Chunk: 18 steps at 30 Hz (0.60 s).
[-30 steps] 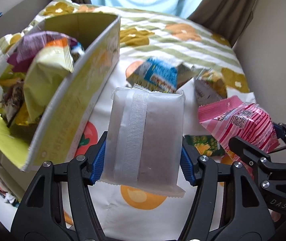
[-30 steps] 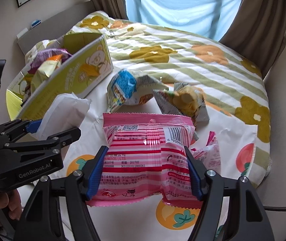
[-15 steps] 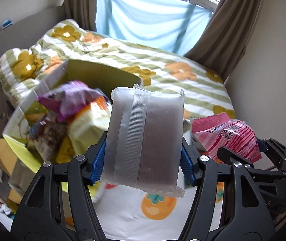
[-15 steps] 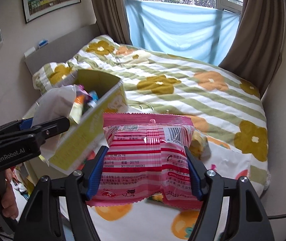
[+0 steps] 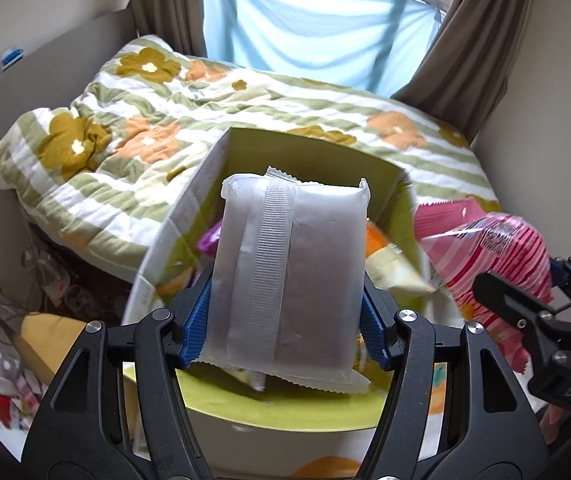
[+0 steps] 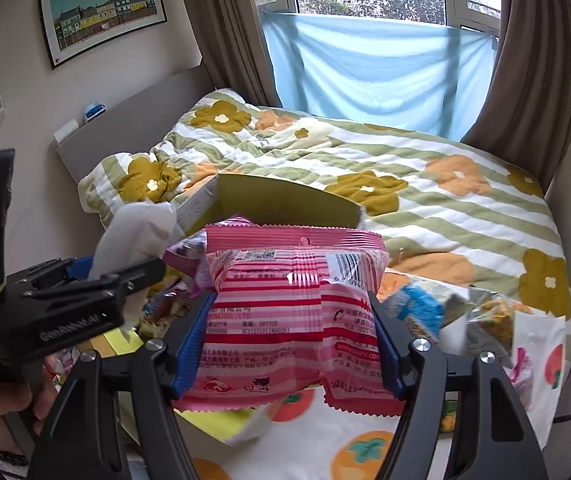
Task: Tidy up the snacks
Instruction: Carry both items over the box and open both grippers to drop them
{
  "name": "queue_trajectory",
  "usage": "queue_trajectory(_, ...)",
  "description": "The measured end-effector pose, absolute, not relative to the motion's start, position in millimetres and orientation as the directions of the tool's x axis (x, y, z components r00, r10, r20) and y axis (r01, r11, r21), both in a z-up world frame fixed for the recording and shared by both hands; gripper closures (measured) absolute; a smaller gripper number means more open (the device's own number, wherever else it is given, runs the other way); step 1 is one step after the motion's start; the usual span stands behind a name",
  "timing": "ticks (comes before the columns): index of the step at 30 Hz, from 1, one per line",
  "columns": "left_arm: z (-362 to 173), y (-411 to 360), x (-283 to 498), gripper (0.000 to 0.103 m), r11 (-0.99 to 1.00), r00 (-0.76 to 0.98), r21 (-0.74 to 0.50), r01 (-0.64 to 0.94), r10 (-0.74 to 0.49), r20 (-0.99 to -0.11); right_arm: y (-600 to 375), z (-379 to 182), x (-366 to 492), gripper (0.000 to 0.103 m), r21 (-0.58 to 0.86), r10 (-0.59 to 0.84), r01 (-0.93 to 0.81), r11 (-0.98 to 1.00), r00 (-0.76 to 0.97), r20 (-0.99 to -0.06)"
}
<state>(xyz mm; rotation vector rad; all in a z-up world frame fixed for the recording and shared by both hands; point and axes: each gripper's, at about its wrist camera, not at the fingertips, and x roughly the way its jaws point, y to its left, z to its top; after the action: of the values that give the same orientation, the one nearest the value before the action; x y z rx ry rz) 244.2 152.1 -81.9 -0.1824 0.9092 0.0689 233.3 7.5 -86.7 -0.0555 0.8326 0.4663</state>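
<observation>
Carrying two packets toward the box (image 5: 189, 216) is the step in hand. The left gripper (image 5: 287, 320) clamps a white pack (image 5: 289, 276) held above the box's open top, where other snacks already lie. The right gripper (image 6: 287, 350) pinches a pink pack (image 6: 297, 320) just right of the box. On the quilt (image 6: 465, 216) to the right, a blue pack (image 6: 421, 308) waits. Next, I judge, each pack must be centred over the opening, lowered, and the jaws spread to drop it.
</observation>
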Motion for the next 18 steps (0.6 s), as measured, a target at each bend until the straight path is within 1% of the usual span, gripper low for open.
queue_trajectory(4,-103.8,176.7,249.8,0.043,0.988,0.570,-0.132,-0.079,-0.064,-0.819,33.8,-93.8,229.7,0.036,0.142,0.347,-0.370,0.918,0.577,-0.739)
queue_trajectory(8,-125.2,187.5,256.4,0.043,0.986,0.516,-0.165,-0.009,-0.137,-0.846,49.1,-98.6,224.3,0.036,0.148,0.306,-0.305,0.941,0.577,-0.757)
queue_trajectory(10,-133.1,190.2,260.5,0.039,0.986,0.496,-0.168,0.017,-0.155,-0.855,53.1,-97.9,220.3,0.036,0.137,0.283,-0.281,0.950,0.582,-0.763)
queue_trajectory(11,-134.9,190.2,261.5,0.029,0.988,0.493,-0.155,0.028,-0.148,-0.857,54.1,-97.9,219.5,0.036,0.131,0.273,-0.274,0.953,0.582,-0.766)
queue_trajectory(12,-134.1,188.4,261.4,0.012,0.991,0.498,-0.131,0.030,-0.128,-0.858,55.2,-98.3,218.3,0.036,0.124,0.262,-0.266,0.956,0.581,-0.771)
queue_trajectory(13,-133.2,189.6,260.4,0.006,0.993,0.509,-0.113,0.034,-0.114,-0.853,56.1,-99.0,217.3,0.036,0.119,0.253,-0.259,0.958,0.580,-0.774)
queue_trajectory(14,-131.4,191.8,258.1,0.002,0.994,0.522,-0.103,0.036,-0.107,-0.846,56.7,-100.0,216.2,0.036,0.115,0.246,-0.253,0.961,0.579,-0.777)
queue_trajectory(18,-131.9,200.3,253.6,0.002,0.994,0.509,-0.105,0.016,-0.098,-0.855,54.7,-102.5,213.8,0.036,0.109,0.233,-0.239,0.965,0.583,-0.778)
